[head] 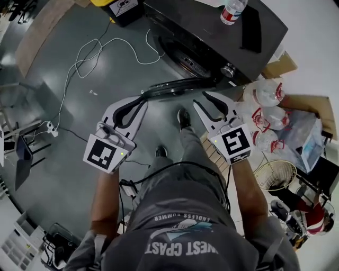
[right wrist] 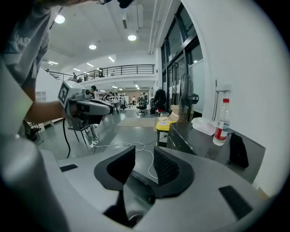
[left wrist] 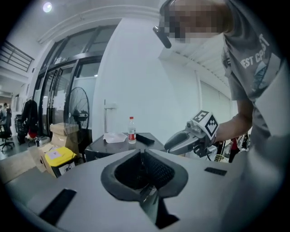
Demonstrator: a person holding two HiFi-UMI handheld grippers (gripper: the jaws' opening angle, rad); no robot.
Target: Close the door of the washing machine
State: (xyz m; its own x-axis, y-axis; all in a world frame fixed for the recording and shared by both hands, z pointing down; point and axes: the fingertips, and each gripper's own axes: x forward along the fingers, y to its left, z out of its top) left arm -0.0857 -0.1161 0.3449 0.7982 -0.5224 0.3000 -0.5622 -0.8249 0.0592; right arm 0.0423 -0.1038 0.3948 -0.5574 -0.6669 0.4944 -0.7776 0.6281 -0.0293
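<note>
The black washing machine [head: 212,32] stands at the top of the head view, its round opening facing the floor side. Its door [head: 177,86] hangs open, seen edge-on as a dark strip just ahead of both grippers. My left gripper [head: 142,101] is shut with nothing in it, its tips close to the door's left end. My right gripper [head: 214,101] is open and empty, near the door's right end. In the left gripper view the jaws [left wrist: 142,156] meet, and the machine [left wrist: 118,147] lies beyond. The right gripper view shows a gap between the jaws [right wrist: 144,165].
A water bottle [head: 232,10] and a black item [head: 250,29] rest on the machine's top. Large water jugs [head: 265,116] and a wire basket [head: 275,174] crowd the right. White cable [head: 106,53] and a power strip [head: 51,127] lie on the floor at left.
</note>
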